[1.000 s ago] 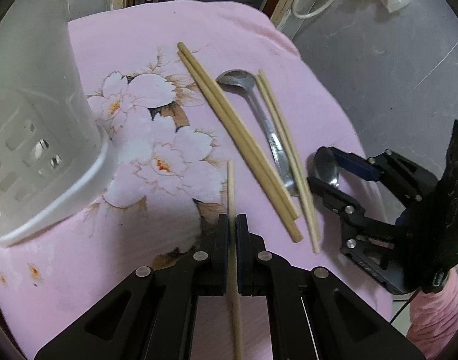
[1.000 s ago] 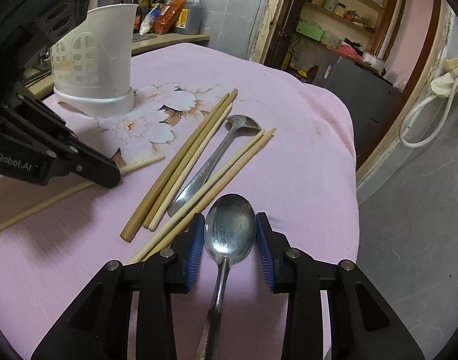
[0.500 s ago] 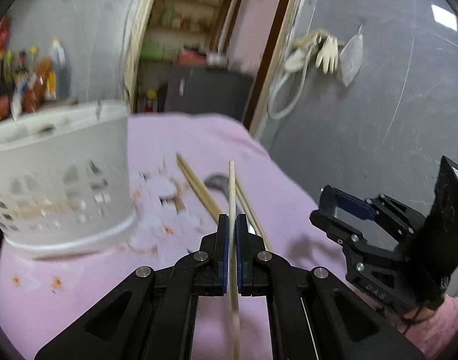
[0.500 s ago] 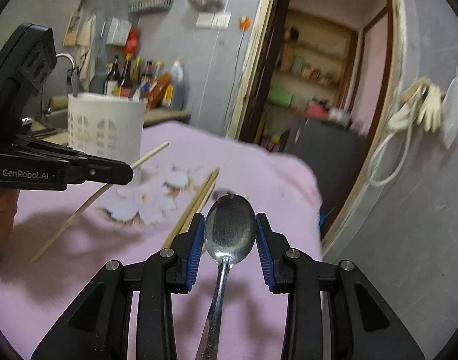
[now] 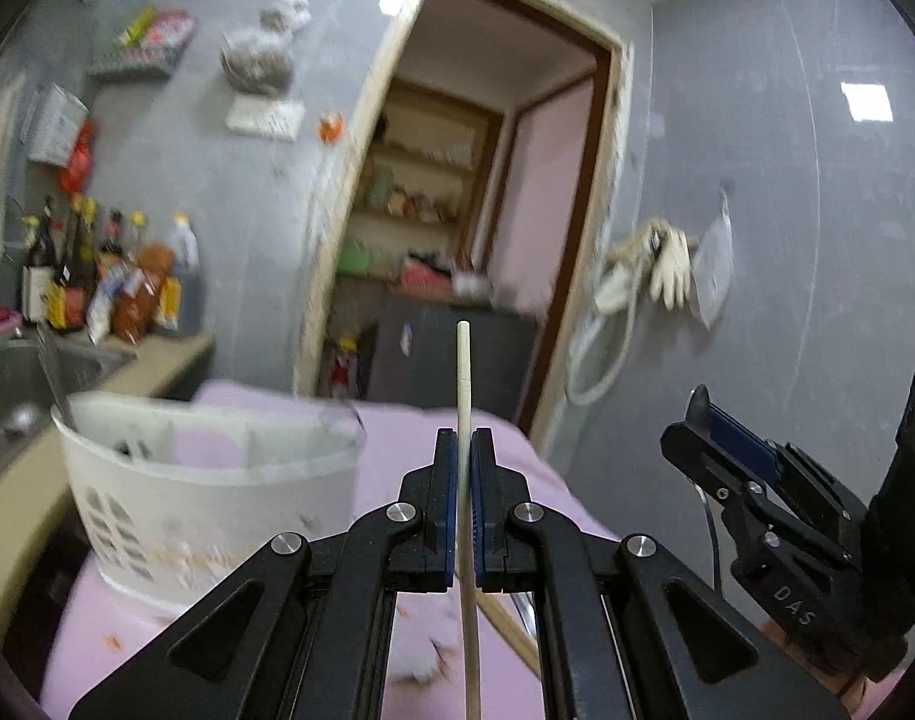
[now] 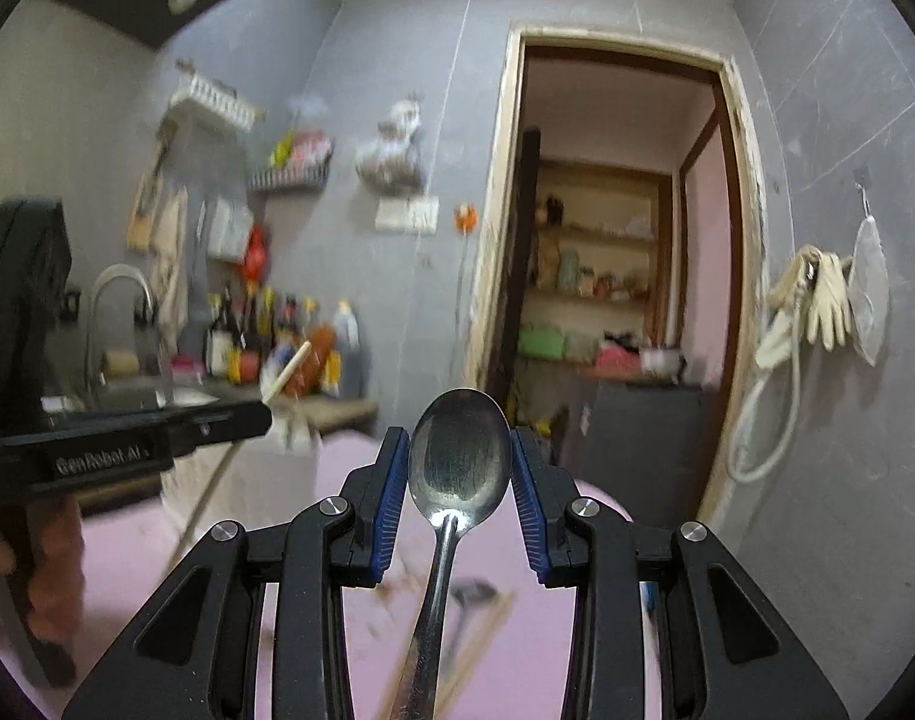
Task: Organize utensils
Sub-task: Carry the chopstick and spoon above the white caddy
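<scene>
My left gripper is shut on a pale wooden chopstick that points up and forward, lifted above the pink cloth. The white slotted utensil holder stands to its left on the table. My right gripper is shut on a metal spoon, bowl forward, also lifted. The right gripper shows at the right of the left wrist view. The left gripper shows at the left of the right wrist view with the chopstick tip sticking up. More chopsticks and another spoon lie blurred on the cloth below.
The table has a pink flowered cloth. A counter with a sink and bottles is at the left. A doorway with shelves is straight ahead. Gloves hang on the grey wall at the right.
Both grippers have lifted off the cloth and tilted up, carrying the chopstick and the spoon. The views now face the room rather than the tabletop.
</scene>
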`<state>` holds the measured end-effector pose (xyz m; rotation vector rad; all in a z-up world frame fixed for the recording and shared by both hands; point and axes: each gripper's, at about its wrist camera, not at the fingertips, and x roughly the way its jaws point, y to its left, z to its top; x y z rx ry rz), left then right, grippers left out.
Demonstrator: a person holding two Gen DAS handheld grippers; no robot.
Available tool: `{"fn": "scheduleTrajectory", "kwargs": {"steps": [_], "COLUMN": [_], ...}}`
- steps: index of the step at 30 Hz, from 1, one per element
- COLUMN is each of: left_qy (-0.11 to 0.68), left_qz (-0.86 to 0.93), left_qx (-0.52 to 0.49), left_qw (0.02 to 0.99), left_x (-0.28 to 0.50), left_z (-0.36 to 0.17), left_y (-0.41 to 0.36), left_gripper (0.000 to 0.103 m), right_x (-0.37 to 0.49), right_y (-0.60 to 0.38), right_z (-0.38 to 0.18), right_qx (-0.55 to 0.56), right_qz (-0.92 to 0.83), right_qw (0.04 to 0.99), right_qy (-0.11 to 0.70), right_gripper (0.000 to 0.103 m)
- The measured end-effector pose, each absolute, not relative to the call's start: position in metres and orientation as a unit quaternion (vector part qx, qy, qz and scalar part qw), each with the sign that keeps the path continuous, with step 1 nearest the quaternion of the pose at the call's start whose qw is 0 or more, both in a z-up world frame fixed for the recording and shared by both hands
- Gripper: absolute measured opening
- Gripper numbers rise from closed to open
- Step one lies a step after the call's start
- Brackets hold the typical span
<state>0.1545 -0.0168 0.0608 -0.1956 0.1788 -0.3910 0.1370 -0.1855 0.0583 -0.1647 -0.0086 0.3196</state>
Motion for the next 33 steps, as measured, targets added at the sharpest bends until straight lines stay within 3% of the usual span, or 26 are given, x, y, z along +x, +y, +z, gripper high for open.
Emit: {"fn": "scheduleTrajectory", "kwargs": {"steps": [11,20,33], "left_qy": [0.019,-0.003,-0.012], "left_qz": [-0.115,-0.035,0.036], "left_qx": [-0.151,-0.217,-0.202], "left_qw": [0.982,0.975,0.979], "left_x": [0.195,0.231,0.253], "left_z": [0.107,0.11,0.084], "left_y": [0.071,0.145,0.155], "left_gripper": [0.002,0.002,0.002], "right_x": [0.187,0.242,0.269], "right_y": [-0.141,-0.106,-0.065], "right_z": [0.107,0.116,0.078], "right_qx": [0.029,0.124,0.082], "right_qz": [0.221,0.254,0.226], "right_qw": [0.972,0.954,0.968], "right_qy": [-0.077,-0.097,-0.066], "right_gripper": [0.032,0.032,0.032]}}
